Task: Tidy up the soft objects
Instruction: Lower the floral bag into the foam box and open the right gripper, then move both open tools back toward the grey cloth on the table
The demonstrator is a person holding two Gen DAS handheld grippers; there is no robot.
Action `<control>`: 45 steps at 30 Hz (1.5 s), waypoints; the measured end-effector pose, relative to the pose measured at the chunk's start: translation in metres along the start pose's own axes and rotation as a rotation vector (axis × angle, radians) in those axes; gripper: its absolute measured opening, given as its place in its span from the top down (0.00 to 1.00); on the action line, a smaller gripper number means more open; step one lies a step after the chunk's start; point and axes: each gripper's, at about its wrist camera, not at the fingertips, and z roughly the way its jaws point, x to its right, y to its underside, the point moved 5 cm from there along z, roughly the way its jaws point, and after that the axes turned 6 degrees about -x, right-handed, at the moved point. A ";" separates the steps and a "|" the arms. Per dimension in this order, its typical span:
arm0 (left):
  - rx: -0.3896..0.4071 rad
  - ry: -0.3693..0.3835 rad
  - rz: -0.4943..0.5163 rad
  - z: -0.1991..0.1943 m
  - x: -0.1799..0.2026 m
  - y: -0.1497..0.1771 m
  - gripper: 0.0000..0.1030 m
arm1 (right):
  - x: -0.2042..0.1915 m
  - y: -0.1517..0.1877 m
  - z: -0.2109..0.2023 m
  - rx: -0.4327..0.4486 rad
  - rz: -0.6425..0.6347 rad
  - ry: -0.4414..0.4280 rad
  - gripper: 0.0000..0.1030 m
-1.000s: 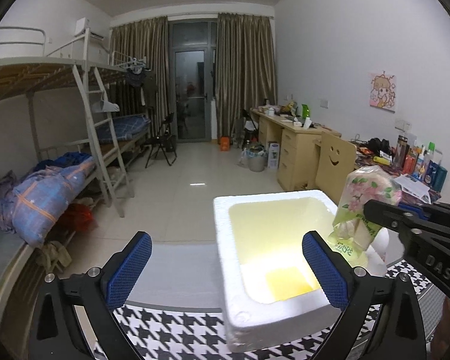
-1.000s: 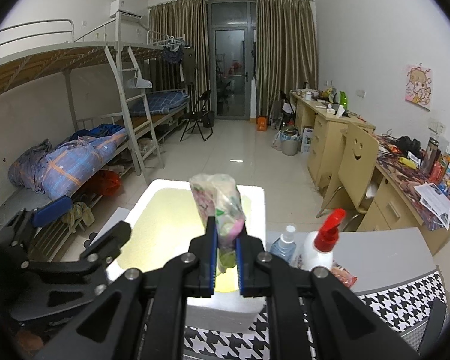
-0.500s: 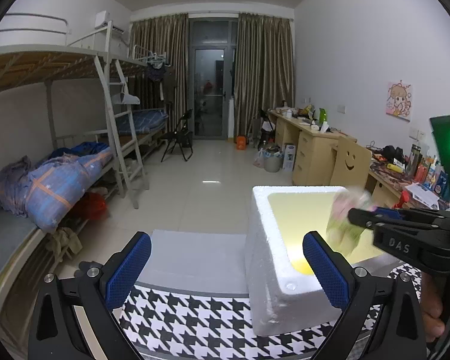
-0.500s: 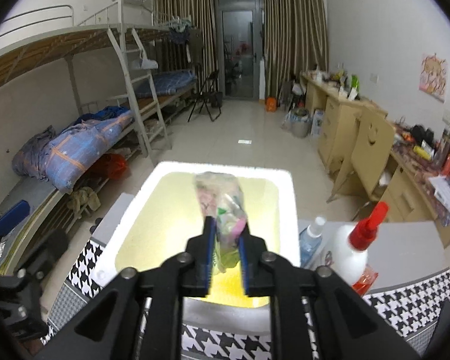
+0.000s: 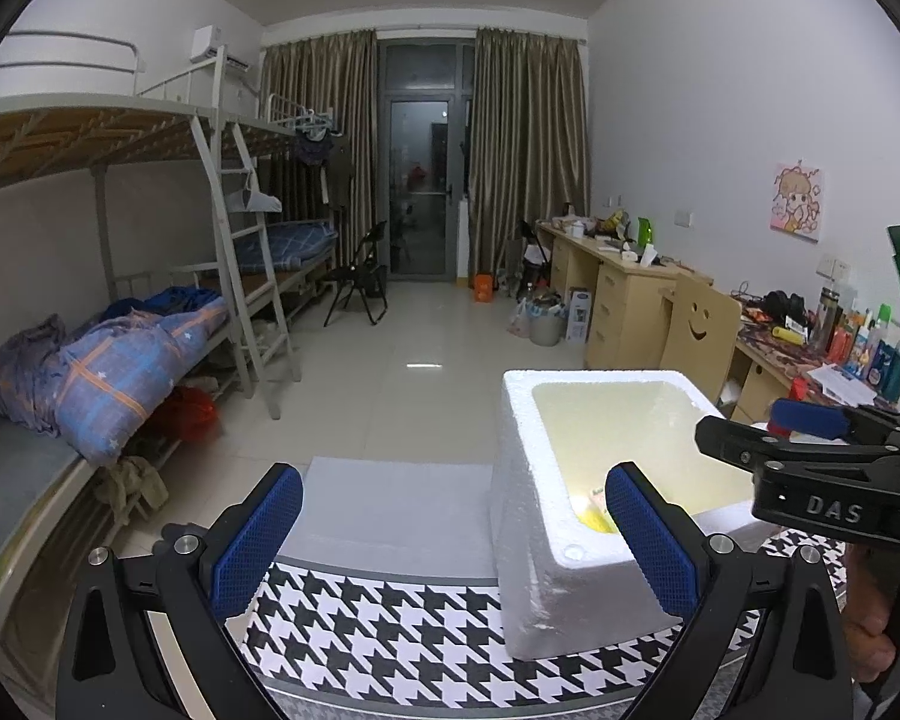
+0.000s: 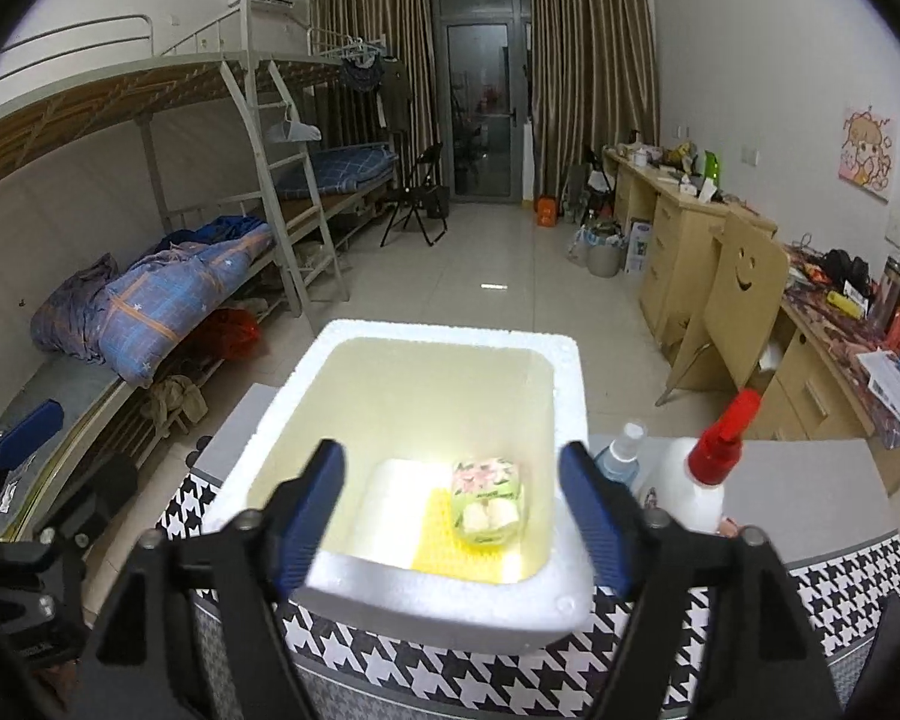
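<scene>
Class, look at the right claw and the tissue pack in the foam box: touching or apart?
Apart. The right wrist view shows the right claw opening above the box rim, with the tissue pack lying on the foam box floor.

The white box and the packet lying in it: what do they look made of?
The white box looks like expanded polystyrene foam: matte, pebbly, with thick walls and rounded edges. The packet seems to be clear, glossy plastic film with a floral print, wrapped around pale soft rolls, perhaps tissue; glare leaves that open. It rests on a yellow mat with a nubby texture, likely plastic or rubber.
</scene>
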 end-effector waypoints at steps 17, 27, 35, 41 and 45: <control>0.054 0.010 0.044 -0.061 0.023 0.001 0.01 | 0.000 0.015 -0.062 0.071 0.001 -0.008 0.11; 0.075 0.040 0.059 -0.089 0.038 0.014 0.01 | 0.000 0.032 -0.096 0.119 -0.031 -0.003 0.09; 0.095 0.060 0.073 -0.113 0.047 0.023 0.01 | 0.002 0.049 -0.123 0.175 -0.042 -0.005 0.09; 0.122 0.056 0.068 -0.131 0.048 0.028 0.01 | 0.002 0.055 -0.137 0.200 -0.055 0.007 0.09; 0.121 0.071 0.070 -0.138 0.050 0.035 0.01 | -0.001 0.067 -0.147 0.210 -0.079 0.010 0.09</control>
